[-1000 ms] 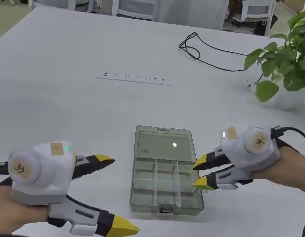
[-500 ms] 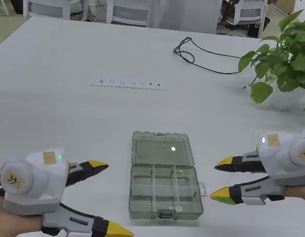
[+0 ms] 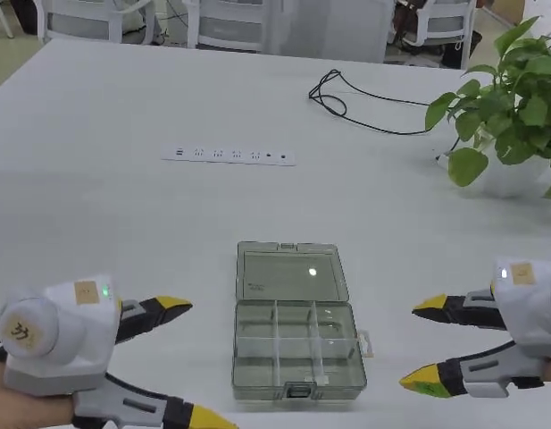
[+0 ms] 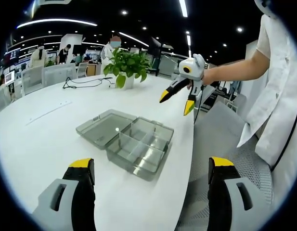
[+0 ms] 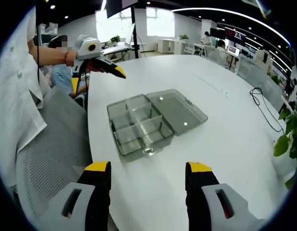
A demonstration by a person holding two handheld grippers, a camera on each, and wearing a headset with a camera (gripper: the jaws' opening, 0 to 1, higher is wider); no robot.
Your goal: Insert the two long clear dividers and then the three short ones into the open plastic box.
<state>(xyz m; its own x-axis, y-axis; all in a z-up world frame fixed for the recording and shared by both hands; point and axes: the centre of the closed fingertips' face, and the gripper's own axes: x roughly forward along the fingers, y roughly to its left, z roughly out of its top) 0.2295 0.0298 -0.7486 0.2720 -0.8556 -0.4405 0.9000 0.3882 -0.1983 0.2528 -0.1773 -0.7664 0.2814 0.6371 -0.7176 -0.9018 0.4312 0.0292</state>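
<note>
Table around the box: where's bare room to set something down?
Broad bare table between the power strip and the plastic box. Beside the box, the left gripper and right gripper hang close. Far right, plant and cable crowd.

- The plastic box [image 3: 298,382] is smoky-clear and open. It lies flat between the left claw [image 3: 202,363] and the right claw [image 3: 418,345], apart from both and ahead of each one's spread tips.
- Its lid [image 3: 293,271] is folded back flat, on the side farther from both claws.
- Clear dividers [image 3: 276,335] stand upright in the tray, forming a grid (exact count unclear).
</note>
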